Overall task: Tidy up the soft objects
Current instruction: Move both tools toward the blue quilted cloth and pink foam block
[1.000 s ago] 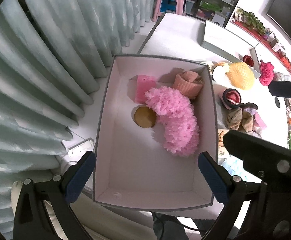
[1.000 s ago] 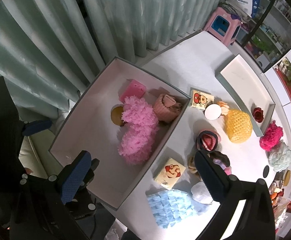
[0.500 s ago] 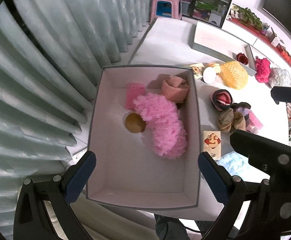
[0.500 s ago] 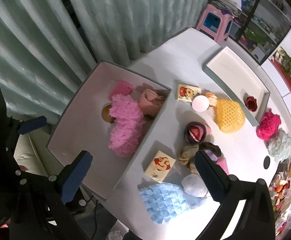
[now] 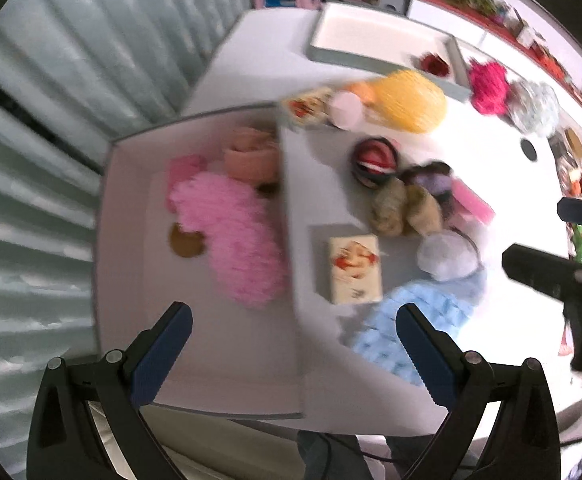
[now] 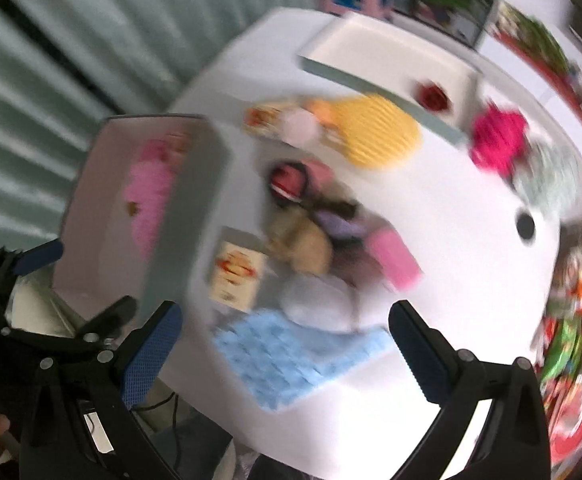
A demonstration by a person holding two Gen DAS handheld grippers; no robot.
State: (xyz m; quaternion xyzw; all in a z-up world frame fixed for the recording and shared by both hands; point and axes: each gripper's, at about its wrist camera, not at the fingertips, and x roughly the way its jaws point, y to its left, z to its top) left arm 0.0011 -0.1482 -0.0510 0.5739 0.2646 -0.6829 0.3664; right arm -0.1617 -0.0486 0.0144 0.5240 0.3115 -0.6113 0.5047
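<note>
Box: white, open, at the left edge of the table. Contents: pink fluffy piece, peach roll, pink sponge and a brown disc.

Left gripper: jaws wide, empty. A second ago its view sat square over the box; it now takes in the box's right wall and the loose pile beside it, so the gripper has swung rightward.

Right gripper: jaws wide, empty. It has swung the same way and now hangs above the blue cloth at the table's near edge.

Reading: the drop into the box looks finished and both tools are going for the next piece. The blue cloth and the white pad touching it lie nearest.

Still loose on the table: printed packet, tan bundle, red-and-black roll, yellow mesh ball, magenta puff. A second tray at the far side holds one red rose.

Hard to make out: both views are motion-blurred, the right one heavily. The tangle of tan, purple and pink things cannot be separated. The blue cloth's near part is cut off by the left gripper's finger in the left view. The shelf clutter at the right rim is unreadable.
</note>
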